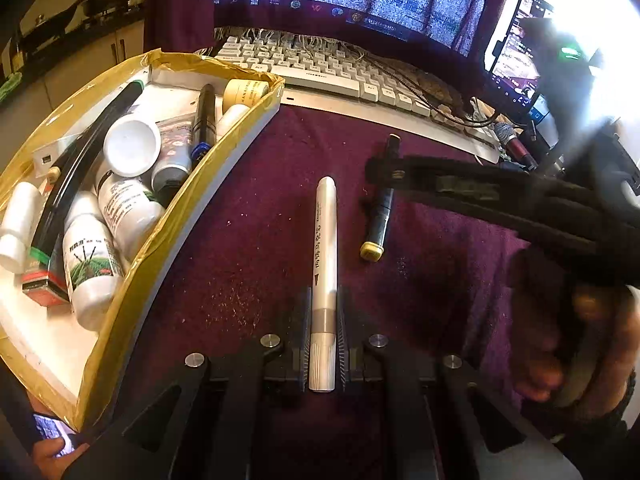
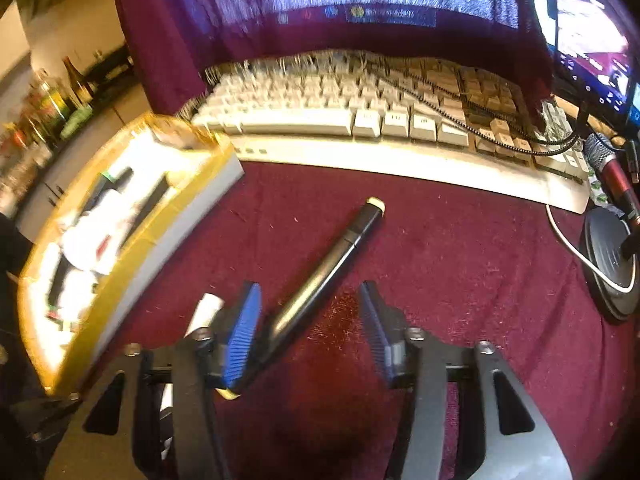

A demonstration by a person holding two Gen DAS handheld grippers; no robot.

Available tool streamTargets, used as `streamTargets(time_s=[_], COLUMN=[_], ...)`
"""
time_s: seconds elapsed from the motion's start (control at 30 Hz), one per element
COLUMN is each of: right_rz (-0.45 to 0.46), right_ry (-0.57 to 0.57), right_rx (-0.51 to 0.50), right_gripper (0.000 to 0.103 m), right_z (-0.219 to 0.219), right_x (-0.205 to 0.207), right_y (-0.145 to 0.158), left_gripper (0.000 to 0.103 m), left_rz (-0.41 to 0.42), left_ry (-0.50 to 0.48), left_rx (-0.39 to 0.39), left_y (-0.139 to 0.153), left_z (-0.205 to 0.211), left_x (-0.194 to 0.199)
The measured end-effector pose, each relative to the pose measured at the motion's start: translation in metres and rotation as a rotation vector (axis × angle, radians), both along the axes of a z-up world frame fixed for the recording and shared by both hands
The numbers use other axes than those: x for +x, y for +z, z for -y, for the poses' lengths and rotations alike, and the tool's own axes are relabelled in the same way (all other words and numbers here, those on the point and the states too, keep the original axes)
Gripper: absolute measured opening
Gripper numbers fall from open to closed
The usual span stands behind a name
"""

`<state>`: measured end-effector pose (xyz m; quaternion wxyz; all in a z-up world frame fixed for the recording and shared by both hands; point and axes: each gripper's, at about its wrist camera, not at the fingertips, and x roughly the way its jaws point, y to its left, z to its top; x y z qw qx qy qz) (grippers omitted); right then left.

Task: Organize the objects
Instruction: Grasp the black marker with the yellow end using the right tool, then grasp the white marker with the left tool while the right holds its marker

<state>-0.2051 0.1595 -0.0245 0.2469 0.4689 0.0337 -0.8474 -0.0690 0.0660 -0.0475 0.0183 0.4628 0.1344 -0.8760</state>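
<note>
Two pens matter: your left gripper (image 1: 324, 332) clamps the silver marker (image 1: 325, 272) lengthwise, box (image 1: 160, 240) just left. Your right gripper (image 2: 308, 332) stands parted around the black marker (image 2: 320, 276), which lies diagonally, touching the left pad.

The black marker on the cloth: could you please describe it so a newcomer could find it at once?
Start at the white keyboard, then look down to the maroon cloth before it. The black marker lies there between the open jaws of the right gripper; unlike the silver marker, it has yellowish end caps.
</note>
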Motion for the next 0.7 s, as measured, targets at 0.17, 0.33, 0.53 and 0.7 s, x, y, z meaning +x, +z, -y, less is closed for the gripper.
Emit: streamTargets(time_s=[0.17, 0.33, 0.53, 0.7], right_rz=[-0.037, -0.059, -0.035, -0.019], right_ry=[0.008, 0.022, 0.047, 0.051], right_rx=[0.042, 0.062, -0.025, -0.052], right_gripper=[0.014, 0.014, 0.015, 0.014], right_z=[-0.011, -0.046, -0.07, -0.065], right_x=[0.012, 0.034, 0.044, 0.04], right_y=[-0.002, -0.003, -0.002, -0.003], left_gripper=[0.009, 0.01, 0.045, 0.05], left_rz=[-0.012, -0.014, -0.034, -0.022], left_ry=[0.002, 0.005, -0.008, -0.006], left_rx=[0.023, 0.042, 0.071, -0.058], left_y=[0.0, -0.001, 0.002, 0.003], left_z=[0.004, 0.006, 0.006, -0.006], left_x=[0.01, 0.011, 0.006, -0.008])
